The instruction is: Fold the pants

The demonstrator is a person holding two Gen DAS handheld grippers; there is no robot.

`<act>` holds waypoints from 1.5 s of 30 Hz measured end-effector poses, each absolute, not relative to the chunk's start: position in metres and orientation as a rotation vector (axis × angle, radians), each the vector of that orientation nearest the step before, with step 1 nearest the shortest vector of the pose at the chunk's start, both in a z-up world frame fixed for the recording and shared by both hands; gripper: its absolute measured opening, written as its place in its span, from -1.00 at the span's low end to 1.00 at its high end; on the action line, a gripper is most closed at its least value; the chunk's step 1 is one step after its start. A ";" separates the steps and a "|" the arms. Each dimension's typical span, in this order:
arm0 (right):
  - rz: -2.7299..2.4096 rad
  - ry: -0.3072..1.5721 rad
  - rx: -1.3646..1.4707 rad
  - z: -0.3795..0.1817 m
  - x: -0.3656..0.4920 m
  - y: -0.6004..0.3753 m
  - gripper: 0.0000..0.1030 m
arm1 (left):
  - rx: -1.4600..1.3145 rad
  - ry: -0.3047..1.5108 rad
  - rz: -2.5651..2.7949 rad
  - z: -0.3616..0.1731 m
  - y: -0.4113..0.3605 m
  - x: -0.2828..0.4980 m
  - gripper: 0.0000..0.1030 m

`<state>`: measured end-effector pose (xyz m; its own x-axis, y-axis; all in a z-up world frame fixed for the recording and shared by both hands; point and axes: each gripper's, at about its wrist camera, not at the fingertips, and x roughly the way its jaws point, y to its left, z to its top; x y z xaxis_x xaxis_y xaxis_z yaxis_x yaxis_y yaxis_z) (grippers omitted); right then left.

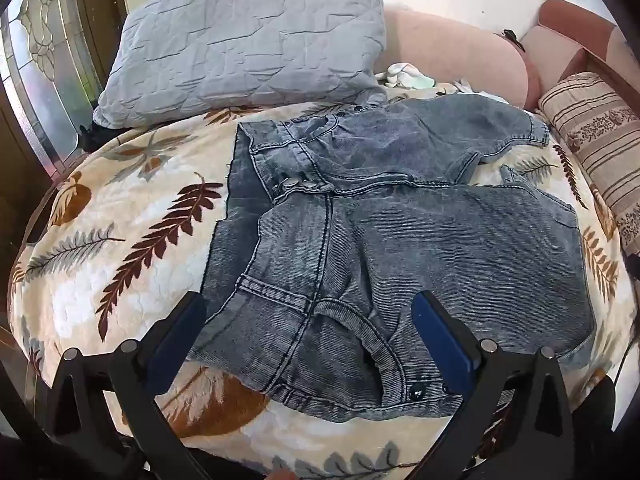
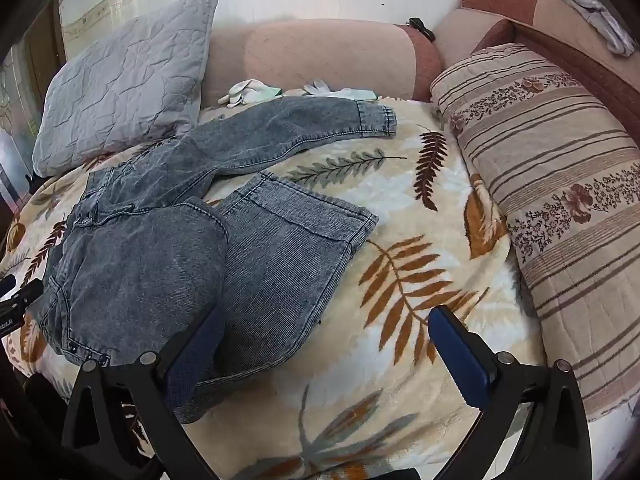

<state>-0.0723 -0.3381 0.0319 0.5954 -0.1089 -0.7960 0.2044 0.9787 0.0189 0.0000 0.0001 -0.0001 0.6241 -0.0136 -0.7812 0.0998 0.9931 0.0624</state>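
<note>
Grey-blue denim pants (image 1: 400,240) lie rumpled on a leaf-patterned blanket (image 1: 120,240), waist toward the near left, legs spread apart to the right. My left gripper (image 1: 308,312) is open, its jaws straddling the waistband and front pocket just above the cloth. In the right wrist view the pants (image 2: 160,248) fill the left half; one leg (image 2: 280,128) reaches far back, the other (image 2: 296,232) is folded short. My right gripper (image 2: 324,324) is open over the near leg's edge and the blanket (image 2: 400,280); its left finger (image 2: 192,356) rests against denim.
A grey quilted pillow (image 1: 248,36) leans at the back left. A striped floral bolster (image 2: 560,200) lies along the right. Pink sofa cushions (image 2: 328,56) and small white cloths (image 2: 248,90) are at the back. A glass door (image 1: 36,80) is at the left.
</note>
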 end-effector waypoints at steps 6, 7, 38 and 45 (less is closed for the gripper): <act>-0.208 0.919 0.097 0.033 -0.072 -0.352 0.98 | 0.110 0.908 -0.085 -0.006 0.011 -0.003 1.00; -0.212 0.921 0.094 0.029 -0.072 -0.345 0.98 | 0.108 0.912 -0.087 -0.007 0.014 -0.003 1.00; -0.208 0.934 0.089 0.029 -0.073 -0.340 0.98 | 0.058 0.915 0.024 -0.014 0.031 -0.007 1.00; -0.203 0.949 0.064 0.025 -0.069 -0.335 0.98 | 0.067 0.916 0.020 -0.014 0.029 -0.006 1.00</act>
<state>-0.0688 -0.3349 0.0246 0.5650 -0.1444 -0.8123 0.2007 0.9790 -0.0345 -0.0065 0.0290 -0.0136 0.6089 0.0458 -0.7919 0.0110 0.9977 0.0661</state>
